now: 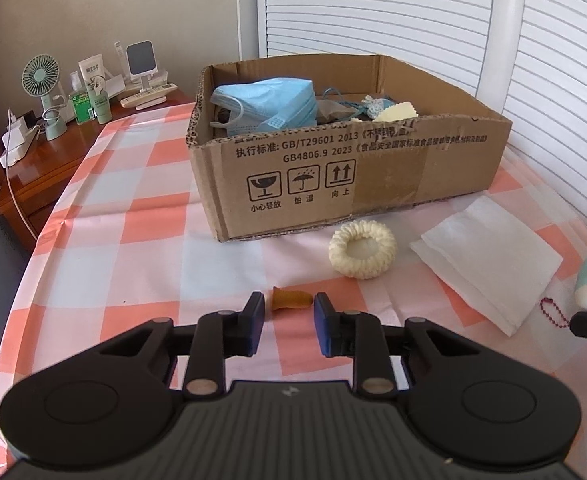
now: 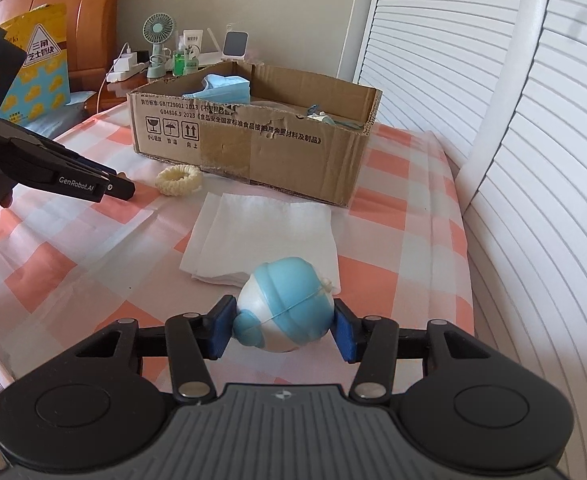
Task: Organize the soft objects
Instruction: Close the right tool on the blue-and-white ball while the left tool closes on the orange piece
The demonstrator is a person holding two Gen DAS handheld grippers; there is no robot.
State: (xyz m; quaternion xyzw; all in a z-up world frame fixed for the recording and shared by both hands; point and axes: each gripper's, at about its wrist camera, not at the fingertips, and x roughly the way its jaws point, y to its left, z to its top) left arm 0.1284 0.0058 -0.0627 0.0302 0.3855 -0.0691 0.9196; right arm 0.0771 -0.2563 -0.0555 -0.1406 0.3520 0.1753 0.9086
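The right gripper (image 2: 284,326) was closed on a blue and white soft toy (image 2: 283,304), its pads pressing both sides, above the checked cloth (image 2: 393,240) and just before the white tissue (image 2: 261,236). The left gripper (image 1: 288,322) was almost closed and held nothing; a small brown piece (image 1: 291,300) lay just beyond its tips. The cream ring (image 1: 362,254) lay near the cardboard box (image 1: 333,168), where the blue masks (image 1: 269,104) already were.

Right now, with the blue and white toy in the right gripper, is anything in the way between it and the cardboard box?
Nothing upright blocks it. The right gripper holds the blue and white toy. Between it and the cardboard box only the white folded tissue lies flat on the checked cloth. The box's near wall must be cleared, and its top is open.
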